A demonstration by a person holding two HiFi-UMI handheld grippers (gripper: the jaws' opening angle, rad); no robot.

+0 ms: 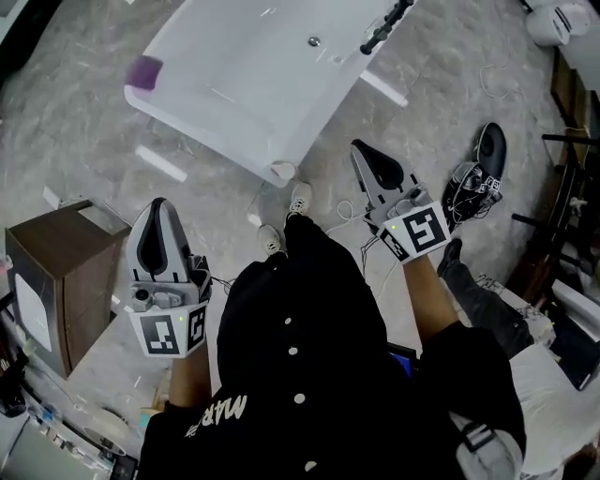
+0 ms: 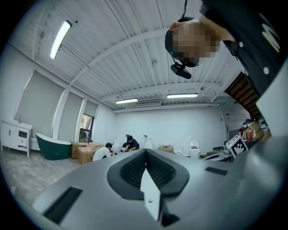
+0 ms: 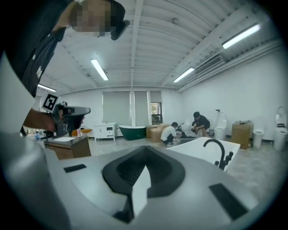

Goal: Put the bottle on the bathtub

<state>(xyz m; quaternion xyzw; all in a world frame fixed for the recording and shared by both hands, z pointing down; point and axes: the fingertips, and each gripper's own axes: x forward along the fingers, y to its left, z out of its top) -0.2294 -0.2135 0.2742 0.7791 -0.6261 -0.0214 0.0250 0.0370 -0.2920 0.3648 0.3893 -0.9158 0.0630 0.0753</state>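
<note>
The white bathtub (image 1: 244,70) stands ahead of me on the marble floor, and its rim also shows in the right gripper view (image 3: 198,146). A black faucet (image 1: 384,26) rises at its right end (image 3: 217,152). A purple object (image 1: 144,71) lies on the tub's left corner. I cannot pick out a bottle in any view. My left gripper (image 1: 158,204) is held low at the left, shut and empty (image 2: 145,155). My right gripper (image 1: 362,148) points toward the tub's near right side, also shut with nothing in it (image 3: 145,152).
A brown cabinet (image 1: 56,281) stands at my left. A dark device with a marker cube (image 1: 480,178) lies on the floor at the right. A cluttered shelf (image 1: 56,422) is at the lower left. A green tub (image 2: 53,147) and people working are far off.
</note>
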